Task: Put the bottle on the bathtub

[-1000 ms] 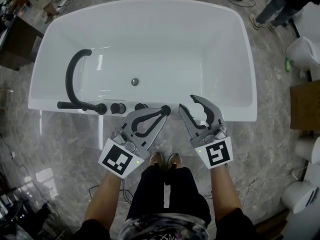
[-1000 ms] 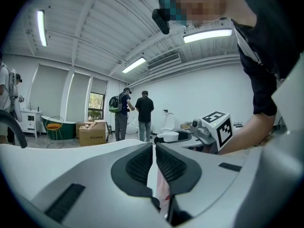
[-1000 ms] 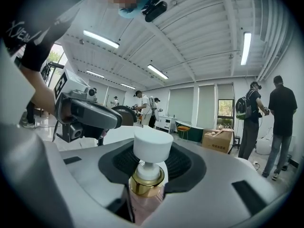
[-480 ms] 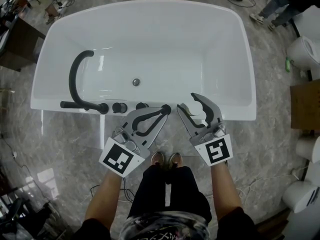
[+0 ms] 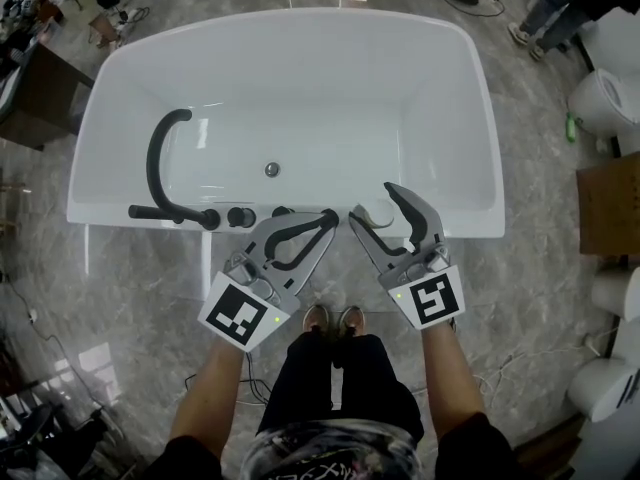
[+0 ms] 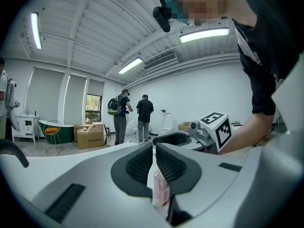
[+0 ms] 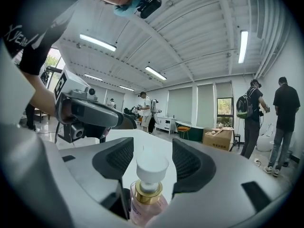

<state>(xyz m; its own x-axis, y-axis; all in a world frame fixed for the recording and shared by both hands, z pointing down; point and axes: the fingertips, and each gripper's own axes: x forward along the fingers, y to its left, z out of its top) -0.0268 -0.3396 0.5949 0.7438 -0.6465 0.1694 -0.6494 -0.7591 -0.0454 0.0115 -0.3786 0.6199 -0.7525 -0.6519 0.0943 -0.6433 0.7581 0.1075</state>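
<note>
A pink bottle (image 7: 148, 204) with a gold collar and a white cap stands low between the fingers of my right gripper (image 7: 153, 146). Its jaws stand apart on either side and do not touch it. In the head view this right gripper (image 5: 370, 201) is open over the near rim of the white bathtub (image 5: 460, 223), and the bottle shows only as a pale shape (image 5: 375, 219) between the jaws. My left gripper (image 5: 331, 217) is shut beside it over the same rim, with nothing in it. From the left gripper (image 6: 154, 148), the bottle (image 6: 161, 194) appears just below the jaws.
A black curved faucet (image 5: 160, 158) and black knobs (image 5: 237, 215) sit on the tub's near-left rim. White toilets (image 5: 600, 103) and a brown box (image 5: 610, 208) stand at the right. People stand beyond the tub. My feet (image 5: 331, 318) are on the marble floor.
The right gripper's jaws have spread a little wider and shifted slightly left along the rim. The left gripper has stayed shut in place.
</note>
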